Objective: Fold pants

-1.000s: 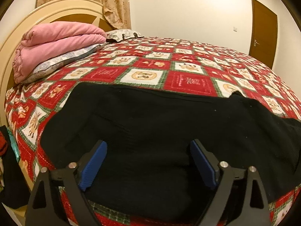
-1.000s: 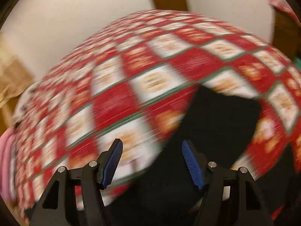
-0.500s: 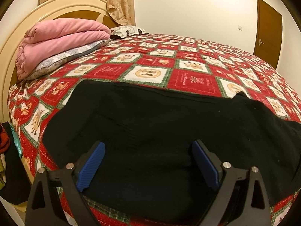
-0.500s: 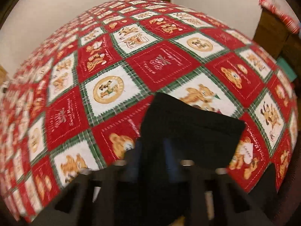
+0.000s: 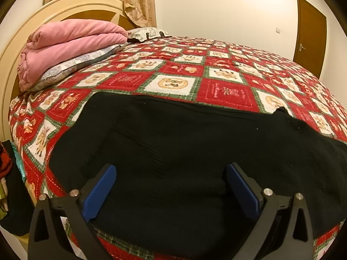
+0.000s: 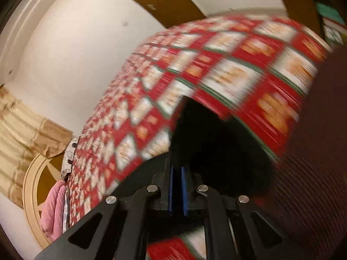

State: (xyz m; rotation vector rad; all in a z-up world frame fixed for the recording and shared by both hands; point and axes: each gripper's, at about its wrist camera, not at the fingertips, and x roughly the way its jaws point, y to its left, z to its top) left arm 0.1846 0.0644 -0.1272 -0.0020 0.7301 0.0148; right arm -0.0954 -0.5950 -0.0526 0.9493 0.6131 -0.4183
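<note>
Left wrist view. At far left, a cream headboard [image 5: 8, 49] with a patterned curtain [image 5: 138, 2] hanging behind it. Against the headboard lies a folded pink blanket [image 5: 71, 41] resting on a grey patterned pillow [image 5: 71, 67]; a second pillow [image 5: 147, 33] lies farther back. A red, white and green checked quilt [image 5: 216, 73] covers the bed. The black pants [image 5: 184, 147] lie spread flat across the near part of the quilt, reaching from near the left edge of the bed to the right margin of the view. The left gripper [image 5: 171, 188] hangs over the near part of the pants, its blue pads [image 5: 99, 192] spread wide apart with only cloth showing between them; whether the pads touch the cloth cannot be told. At far right, a brown door [image 5: 310, 34] stands in the pale wall [image 5: 216, 6].

Right wrist view, heavily blurred and tilted. At left, the curtain [image 6: 23, 125], headboard [image 6: 30, 192] and pink blanket [image 6: 54, 212]. The quilt [image 6: 216, 69] fills the centre. The right gripper [image 6: 177, 173] has its blue pads pressed almost together, pinching black cloth of the pants [image 6: 216, 143], which rises from the fingertips against the quilt. A dark ribbed surface [image 6: 314, 151] fills the right margin; what it is cannot be told.
</note>
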